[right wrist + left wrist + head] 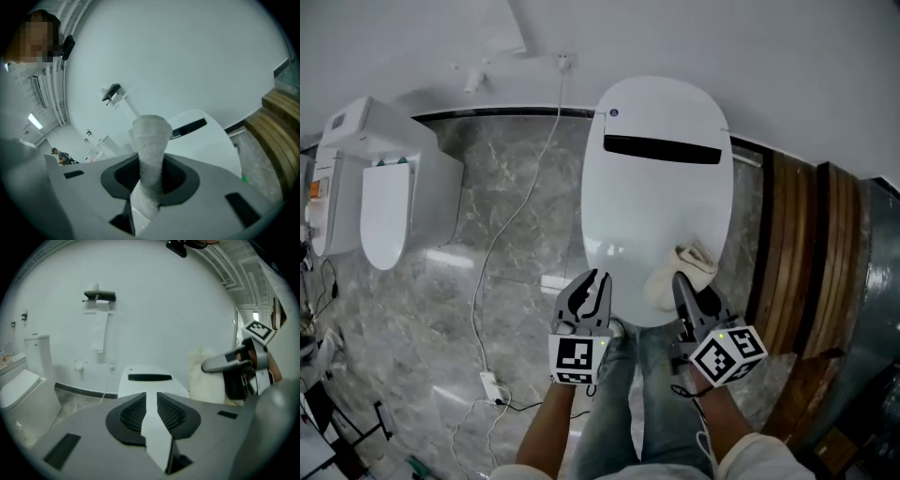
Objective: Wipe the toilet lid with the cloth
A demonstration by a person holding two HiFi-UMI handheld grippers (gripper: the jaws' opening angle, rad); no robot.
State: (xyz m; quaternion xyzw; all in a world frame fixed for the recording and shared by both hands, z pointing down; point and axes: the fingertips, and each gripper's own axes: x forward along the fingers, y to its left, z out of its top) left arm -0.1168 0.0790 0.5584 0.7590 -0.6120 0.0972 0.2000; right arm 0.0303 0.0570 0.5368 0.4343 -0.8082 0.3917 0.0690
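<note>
White cloth (pixel 679 273): bunched upright and pinched between the right gripper's (pixel 694 296) jaws, at the near right edge of the lid (pixel 656 187).
Lid: down, glossy white.
Right gripper pose: low at the lid's near rim, pointing forward toward the wall.
Left gripper (pixel 592 287): jaws all but together with only a thin slit between them, holding nothing. It is at the lid's near left edge, beside the right gripper.
</note>
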